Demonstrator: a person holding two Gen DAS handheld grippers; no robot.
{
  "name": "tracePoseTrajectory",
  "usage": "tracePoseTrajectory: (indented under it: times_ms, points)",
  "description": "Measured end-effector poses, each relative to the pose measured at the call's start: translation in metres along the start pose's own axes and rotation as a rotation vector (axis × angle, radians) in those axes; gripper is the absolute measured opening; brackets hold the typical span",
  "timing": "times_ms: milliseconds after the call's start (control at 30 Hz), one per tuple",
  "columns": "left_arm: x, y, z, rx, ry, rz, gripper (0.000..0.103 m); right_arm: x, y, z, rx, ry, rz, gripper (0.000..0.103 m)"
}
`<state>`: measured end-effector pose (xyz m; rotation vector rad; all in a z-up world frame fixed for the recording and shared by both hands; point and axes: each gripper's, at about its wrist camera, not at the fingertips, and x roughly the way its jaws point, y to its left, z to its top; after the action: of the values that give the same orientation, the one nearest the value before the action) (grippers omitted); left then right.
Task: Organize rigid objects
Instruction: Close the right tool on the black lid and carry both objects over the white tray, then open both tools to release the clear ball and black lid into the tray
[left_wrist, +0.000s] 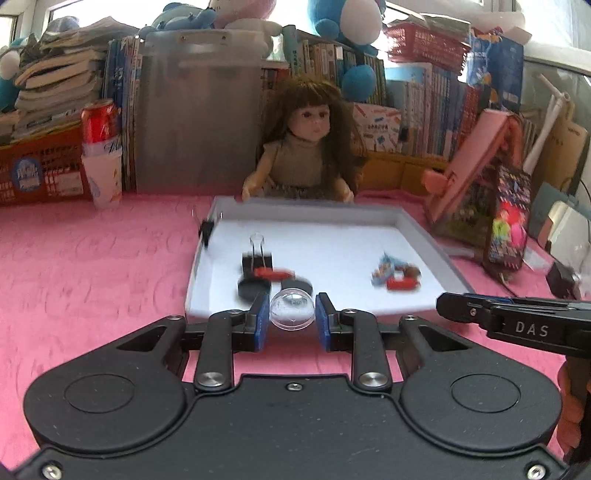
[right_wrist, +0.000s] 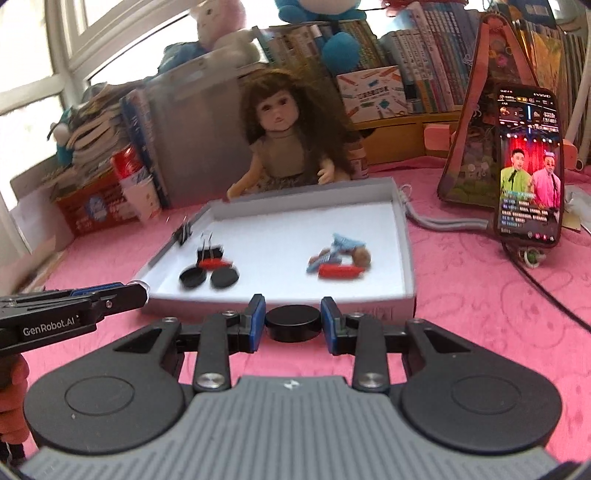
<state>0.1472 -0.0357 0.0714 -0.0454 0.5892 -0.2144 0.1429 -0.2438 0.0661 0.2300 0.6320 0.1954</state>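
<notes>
A clear dome (left_wrist: 291, 309) is held between the blue pads of the left gripper (left_wrist: 291, 321), just in front of the near edge of a shallow white tray (left_wrist: 421, 236) that is set on a table covered with a pink cloth (left_wrist: 92, 266). A black disc (right_wrist: 292, 323) is gripped between the fingers of the right gripper (right_wrist: 292, 321), close against the tray's near wall (right_wrist: 332, 302). Inside the tray, toward its left side, a black binder clip (left_wrist: 257, 258) is seen with its wire handles upright, a red piece (left_wrist: 273, 274) lying just beside it, and two more black discs (right_wrist: 192, 277) (right_wrist: 224, 277) are placed side by side nearer the front. A second binder clip (right_wrist: 183, 232) is fixed on the tray's left rim. Toward the right side of the tray a small heap (left_wrist: 397, 273) of blue, brown and red pieces is gathered; its blurred parts cannot be told apart. Behind the tray a doll (left_wrist: 306, 147) with long brown hair is seated before a grey board (left_wrist: 195, 110) and rows of books (left_wrist: 424, 107). A red can (left_wrist: 100, 122) is stood on a paper cup at the left, and a phone (right_wrist: 530, 166) with a lit screen is propped upright at the right, well apart from the tray.
</notes>
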Motion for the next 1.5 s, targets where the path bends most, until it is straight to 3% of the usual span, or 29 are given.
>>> tracePoseTrajectory:
  times_ms: [133,233,433,700,1367,1433,1467,1500]
  points:
    - [0.025,0.004,0.025,-0.024,0.015,-0.052,0.025,0.021,-0.014,0.026,0.065,0.022,0.009,0.038]
    - [0.055,0.011,0.042,-0.088,0.077,-0.086,0.025,0.041,-0.026,0.042,0.146,0.043,0.02,0.038]
    - [0.105,0.018,0.06,-0.105,0.13,-0.026,0.025,0.076,-0.038,0.065,0.194,0.063,-0.026,0.038]
    - [0.147,0.013,0.064,-0.1,0.16,0.019,0.025,0.108,-0.047,0.07,0.201,0.087,-0.1,0.038]
    - [0.174,0.001,0.05,-0.014,0.166,0.066,0.025,0.134,-0.041,0.06,0.099,0.092,-0.158,0.04]
    - [0.171,0.0,0.05,-0.02,0.167,0.058,0.025,0.131,-0.041,0.06,0.1,0.083,-0.15,0.045]
    - [0.169,0.0,0.051,-0.02,0.164,0.055,0.026,0.129,-0.041,0.06,0.1,0.077,-0.144,0.055]
    - [0.167,0.0,0.051,-0.019,0.16,0.053,0.029,0.127,-0.04,0.06,0.095,0.069,-0.136,0.058]
